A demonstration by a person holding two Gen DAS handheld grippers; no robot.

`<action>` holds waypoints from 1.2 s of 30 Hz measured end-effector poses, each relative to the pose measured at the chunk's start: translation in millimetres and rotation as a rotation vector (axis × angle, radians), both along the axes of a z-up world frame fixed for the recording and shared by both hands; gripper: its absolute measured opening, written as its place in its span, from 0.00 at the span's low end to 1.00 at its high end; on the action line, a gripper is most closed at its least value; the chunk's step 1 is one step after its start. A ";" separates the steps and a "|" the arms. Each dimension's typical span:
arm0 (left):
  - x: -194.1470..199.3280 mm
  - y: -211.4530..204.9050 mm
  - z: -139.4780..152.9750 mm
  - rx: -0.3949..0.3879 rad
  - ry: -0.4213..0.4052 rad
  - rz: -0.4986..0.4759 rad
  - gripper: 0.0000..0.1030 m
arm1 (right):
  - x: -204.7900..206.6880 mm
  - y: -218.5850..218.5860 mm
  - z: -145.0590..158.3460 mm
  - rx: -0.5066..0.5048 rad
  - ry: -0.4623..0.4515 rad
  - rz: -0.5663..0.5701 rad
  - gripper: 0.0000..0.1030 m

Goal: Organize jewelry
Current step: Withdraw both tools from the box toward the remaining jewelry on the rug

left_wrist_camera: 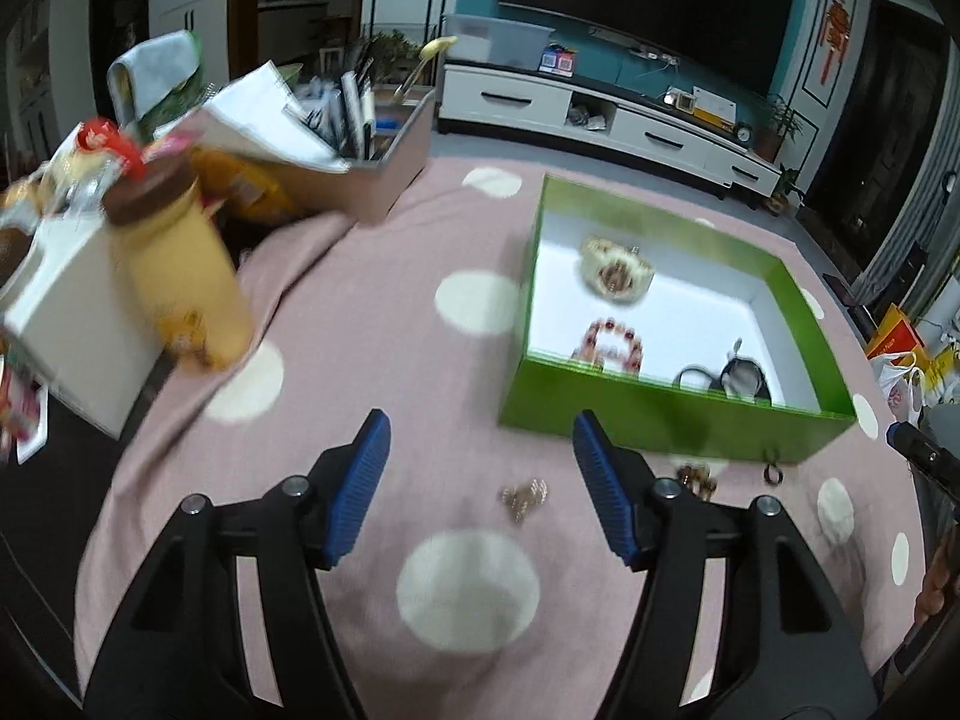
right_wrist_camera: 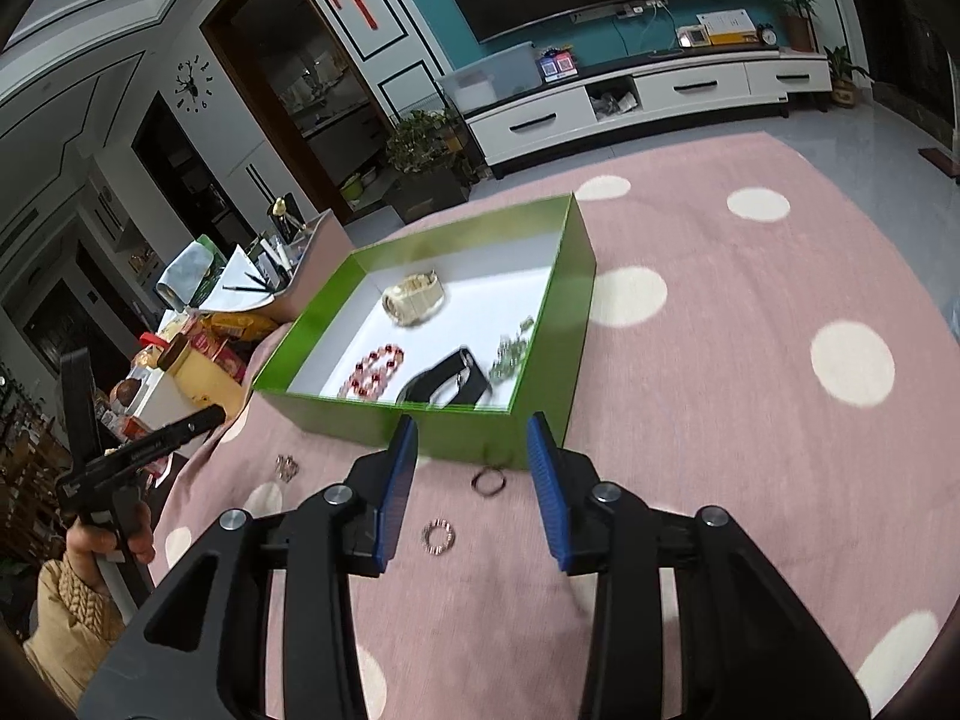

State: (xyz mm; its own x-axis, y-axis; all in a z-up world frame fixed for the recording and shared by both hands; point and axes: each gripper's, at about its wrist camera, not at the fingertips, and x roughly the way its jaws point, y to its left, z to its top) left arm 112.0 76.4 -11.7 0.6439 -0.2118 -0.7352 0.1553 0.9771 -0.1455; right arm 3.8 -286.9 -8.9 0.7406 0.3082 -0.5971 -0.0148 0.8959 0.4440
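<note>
My left gripper (left_wrist_camera: 480, 417) hovers open over the pink dotted cloth (left_wrist_camera: 372, 324), with a small gold trinket (left_wrist_camera: 525, 498) lying loose between its blue pads. Another gold piece (left_wrist_camera: 696, 477) peeks out beside the right finger, and a dark ring (left_wrist_camera: 774, 473) lies by the green box (left_wrist_camera: 660, 414). The box holds a cream watch (left_wrist_camera: 615, 270), a red bead bracelet (left_wrist_camera: 609, 345) and a black band (left_wrist_camera: 738, 378). My right gripper (right_wrist_camera: 473, 420) is open just short of the box wall (right_wrist_camera: 336, 414), above the dark ring (right_wrist_camera: 489, 480) and a sparkly ring (right_wrist_camera: 438, 537).
A yellow jar (left_wrist_camera: 180, 276), a white carton (left_wrist_camera: 78, 312), snack packets and a grey organiser with pens (left_wrist_camera: 372, 174) crowd the cloth's left side. A hand (right_wrist_camera: 102, 540) holds the left gripper's handle at the left edge. A small silver piece (right_wrist_camera: 287, 468) lies nearby.
</note>
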 end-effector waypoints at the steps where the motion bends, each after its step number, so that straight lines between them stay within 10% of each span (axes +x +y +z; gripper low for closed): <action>1: -4.4 1.7 -2.2 -0.003 0.001 0.006 0.62 | -2.8 1.1 -1.1 -0.001 0.004 0.002 0.37; 32: -44.7 -1.8 -48.7 -0.020 0.089 -0.038 0.65 | 16.3 99.9 -72.2 -0.375 0.141 0.176 0.37; 36: -37.9 -6.3 -49.4 -0.017 0.090 -0.044 0.65 | 22.9 112.1 -72.7 -0.443 0.125 0.203 0.20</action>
